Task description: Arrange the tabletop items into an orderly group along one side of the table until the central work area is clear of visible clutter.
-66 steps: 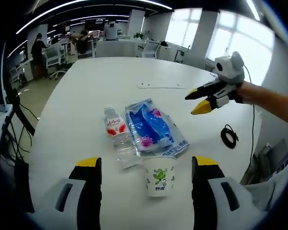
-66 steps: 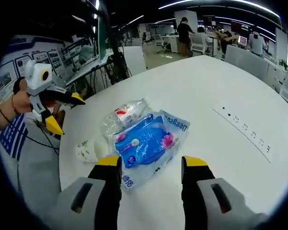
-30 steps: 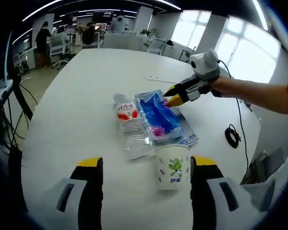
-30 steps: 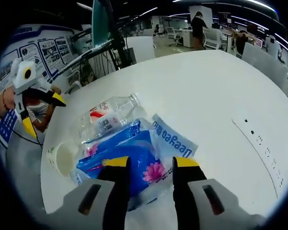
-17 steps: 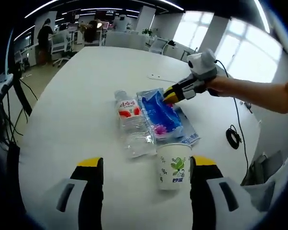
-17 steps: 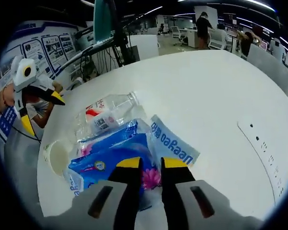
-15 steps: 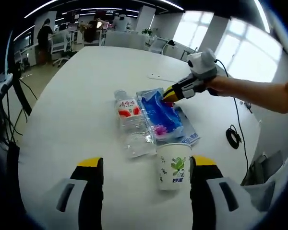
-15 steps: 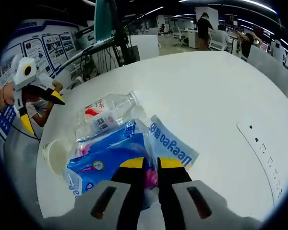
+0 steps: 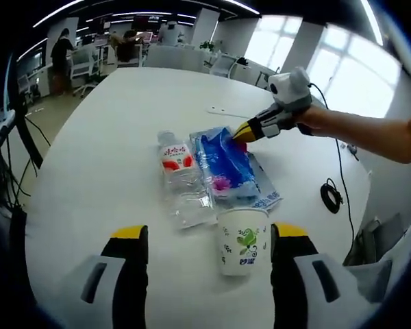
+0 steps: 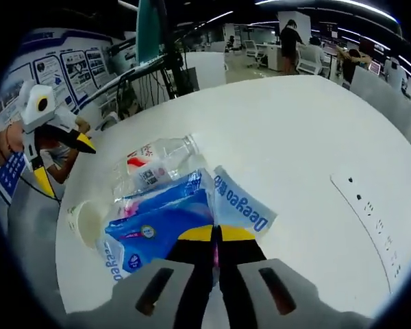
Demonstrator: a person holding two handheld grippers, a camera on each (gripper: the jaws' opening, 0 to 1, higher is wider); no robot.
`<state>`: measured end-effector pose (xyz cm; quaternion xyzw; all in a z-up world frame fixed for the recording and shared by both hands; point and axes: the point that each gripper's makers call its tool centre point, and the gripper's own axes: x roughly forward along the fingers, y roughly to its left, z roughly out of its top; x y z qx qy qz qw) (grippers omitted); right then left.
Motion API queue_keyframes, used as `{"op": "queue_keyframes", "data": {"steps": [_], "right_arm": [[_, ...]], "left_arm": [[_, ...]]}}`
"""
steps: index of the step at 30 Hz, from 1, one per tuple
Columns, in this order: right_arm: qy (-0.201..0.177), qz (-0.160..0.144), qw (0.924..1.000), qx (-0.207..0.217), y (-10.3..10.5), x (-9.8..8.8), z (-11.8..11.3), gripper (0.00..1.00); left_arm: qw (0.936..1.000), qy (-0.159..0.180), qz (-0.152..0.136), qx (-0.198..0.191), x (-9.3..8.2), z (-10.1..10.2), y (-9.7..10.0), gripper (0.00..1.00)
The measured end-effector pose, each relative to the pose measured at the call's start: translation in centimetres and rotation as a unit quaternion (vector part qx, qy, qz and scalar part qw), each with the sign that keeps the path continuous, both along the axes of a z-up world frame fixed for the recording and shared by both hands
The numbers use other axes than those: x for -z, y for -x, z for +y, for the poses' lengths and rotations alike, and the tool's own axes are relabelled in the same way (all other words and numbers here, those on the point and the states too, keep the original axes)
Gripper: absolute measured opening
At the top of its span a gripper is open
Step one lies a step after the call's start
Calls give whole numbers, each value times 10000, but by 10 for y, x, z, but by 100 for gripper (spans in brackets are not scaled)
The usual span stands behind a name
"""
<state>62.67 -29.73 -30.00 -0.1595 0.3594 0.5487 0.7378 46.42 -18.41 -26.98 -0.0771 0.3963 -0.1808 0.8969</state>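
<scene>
A blue tissue packet (image 9: 226, 168) lies mid-table with a clear water bottle (image 9: 178, 179) flat against its left side. A paper cup (image 9: 241, 240) with a green print stands upright just ahead of my open left gripper (image 9: 207, 233), nearer its right jaw. My right gripper (image 9: 242, 131) comes in from the right, shut on the packet's far end. In the right gripper view my right gripper (image 10: 216, 234) pinches the packet (image 10: 168, 223) by its edge. Beyond it lie the bottle (image 10: 154, 168) and the cup (image 10: 85, 221), with the left gripper (image 10: 65, 164) open at the far left.
The round white table (image 9: 109, 130) has a flush power strip (image 9: 226, 112) past the items, seen also as the power strip (image 10: 373, 205). A coiled black cable (image 9: 327, 195) lies near the table's right edge. Office desks, chairs and people stand in the background.
My right gripper came down onto the blue packet and its jaws went from open to shut on the packet's edge. The left gripper stayed open behind the cup.
</scene>
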Motion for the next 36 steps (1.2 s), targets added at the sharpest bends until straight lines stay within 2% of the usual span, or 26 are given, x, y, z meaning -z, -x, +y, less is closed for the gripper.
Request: {"op": "queue_keyframes", "data": {"steps": [5,8,19,28,36], "right_arm": [[-181,59,9996,231,4,-13,-5,0],[-308,208,9986,370,9,-21,-8,0],[-608,276,9951,726,17,-41,-22,0],[-816,217,9913,1014,27,-60,-38,0],[-1156,125,9831,1416,32,-82,-55,0]], "left_arm": [[10000,3,-43,68,-4,-7,-4,73],[9999,9,-82,125,-8,-13,-6,73],[9994,20,-160,295,-16,-31,-12,70],[9987,67,-235,451,-23,-49,-19,64],[9977,85,-324,592,-29,-71,-29,61]]}}
